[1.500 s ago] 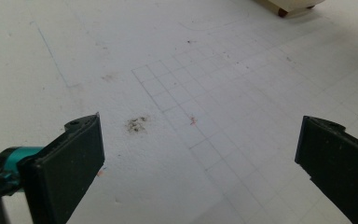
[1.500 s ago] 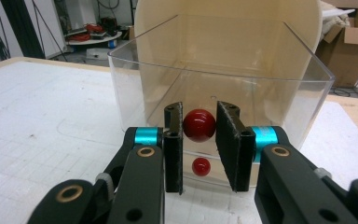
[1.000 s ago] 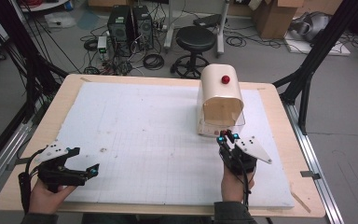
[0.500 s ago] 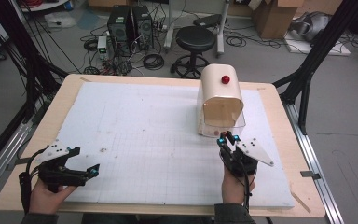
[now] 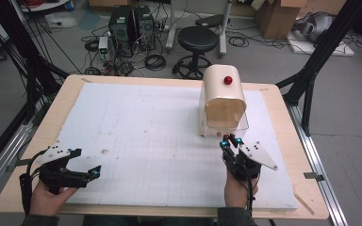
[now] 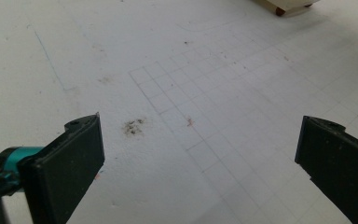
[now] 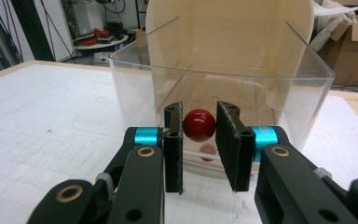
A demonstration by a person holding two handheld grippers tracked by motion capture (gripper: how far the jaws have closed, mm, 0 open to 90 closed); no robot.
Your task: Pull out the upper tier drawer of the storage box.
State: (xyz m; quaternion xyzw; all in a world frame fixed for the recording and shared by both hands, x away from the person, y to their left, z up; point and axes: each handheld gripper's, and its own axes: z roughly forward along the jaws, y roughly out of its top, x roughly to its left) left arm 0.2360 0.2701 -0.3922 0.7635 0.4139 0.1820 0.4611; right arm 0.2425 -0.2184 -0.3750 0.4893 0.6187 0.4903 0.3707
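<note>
A cream, arch-topped box (image 5: 222, 89) with a red knob (image 5: 227, 80) on its top stands on the right half of the white gridded board (image 5: 146, 127). A clear plastic drawer (image 7: 135, 88) juts from its near side and carries a red ball knob (image 7: 199, 125) on its front. My right gripper (image 7: 200, 114) is at that front with a jaw on each side of the ball knob, shut on it; from above the right gripper (image 5: 229, 140) meets the drawer (image 5: 241, 123). My left gripper (image 5: 87, 161) rests at the board's front left, and the left gripper (image 6: 200, 140) has its jaws wide open over bare board.
The board lies on a wooden table (image 5: 63, 101) with its rim showing all around. Black frame posts (image 5: 311, 61) rise at both sides. A stool (image 5: 197, 40) and computer towers (image 5: 132, 23) stand on the floor beyond the far edge. A dark smudge (image 6: 134, 126) marks the board.
The right gripper has crept slightly forward to the drawer front. The left gripper has stayed in place.
</note>
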